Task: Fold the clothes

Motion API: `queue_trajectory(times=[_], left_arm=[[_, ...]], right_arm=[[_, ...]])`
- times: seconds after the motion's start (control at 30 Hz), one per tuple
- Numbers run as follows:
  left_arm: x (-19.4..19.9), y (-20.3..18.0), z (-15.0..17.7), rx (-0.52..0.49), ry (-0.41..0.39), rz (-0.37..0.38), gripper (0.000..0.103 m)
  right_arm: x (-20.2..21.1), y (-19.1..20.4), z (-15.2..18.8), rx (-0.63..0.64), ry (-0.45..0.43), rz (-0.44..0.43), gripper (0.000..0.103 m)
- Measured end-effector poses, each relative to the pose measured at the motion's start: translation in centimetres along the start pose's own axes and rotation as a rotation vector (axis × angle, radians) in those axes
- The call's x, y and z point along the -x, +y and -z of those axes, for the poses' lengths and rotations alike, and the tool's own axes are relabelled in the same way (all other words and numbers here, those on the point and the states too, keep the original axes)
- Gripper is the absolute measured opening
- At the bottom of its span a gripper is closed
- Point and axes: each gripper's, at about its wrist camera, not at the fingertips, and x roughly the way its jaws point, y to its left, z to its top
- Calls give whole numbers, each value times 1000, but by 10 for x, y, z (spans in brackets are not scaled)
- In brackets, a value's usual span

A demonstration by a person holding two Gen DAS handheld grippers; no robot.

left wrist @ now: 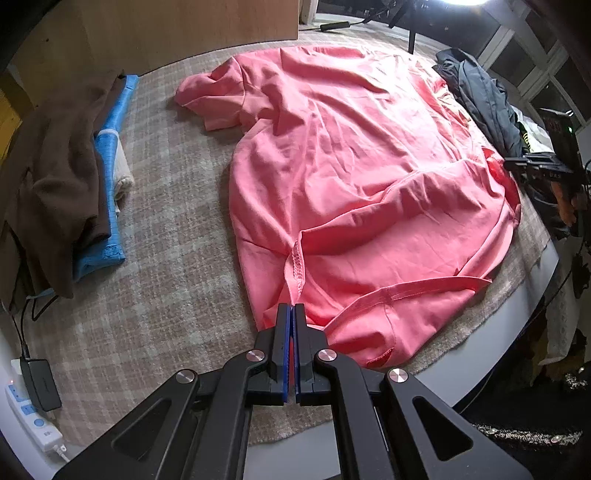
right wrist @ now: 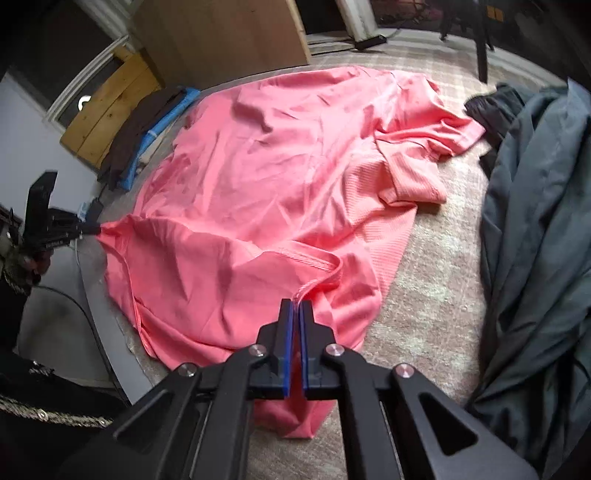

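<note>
A pink T-shirt (left wrist: 351,155) lies spread and wrinkled on a plaid-covered table, collar end far, hem near. My left gripper (left wrist: 293,308) is shut on the hem at its near left corner. My right gripper (right wrist: 296,304) is shut on the hem at the other corner of the same shirt (right wrist: 258,177). Each gripper shows in the other's view: the right gripper (left wrist: 517,164) at the right edge, the left gripper (right wrist: 94,230) at the left edge, both pinching pink cloth. The hem between them is lifted slightly and folded over. One sleeve (right wrist: 436,147) lies bunched at the far right.
A brown garment (left wrist: 55,177) over blue folded cloth (left wrist: 110,155) lies at the table's left. A dark grey jacket (right wrist: 535,240) lies at the right. A white power strip (left wrist: 33,421) with a black adapter sits near left. A wooden board (left wrist: 147,33) stands behind.
</note>
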Motion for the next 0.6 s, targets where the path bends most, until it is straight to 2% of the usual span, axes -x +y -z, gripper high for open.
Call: queue_trajectory(times=[0.13, 0.27, 0.37, 0.43, 0.5, 0.6], left_arm=[[2, 2, 4, 12, -26, 6, 1], [1, 1, 8, 12, -42, -8, 1], [2, 1, 9, 21, -62, -18, 1], [6, 2, 10, 37, -81, -18, 1], [13, 3, 14, 45, -102, -30, 1], [38, 4, 27, 65, -149, -36, 1]], right_arm=[[0, 12, 9, 36, 25, 62, 2], [-12, 9, 15, -5, 73, 112, 3], [-7, 12, 13, 12, 17, 181, 1], [4, 18, 12, 13, -23, 193, 1], [19, 28, 14, 39, -65, 218, 1], [64, 44, 24, 40, -150, 297, 1]])
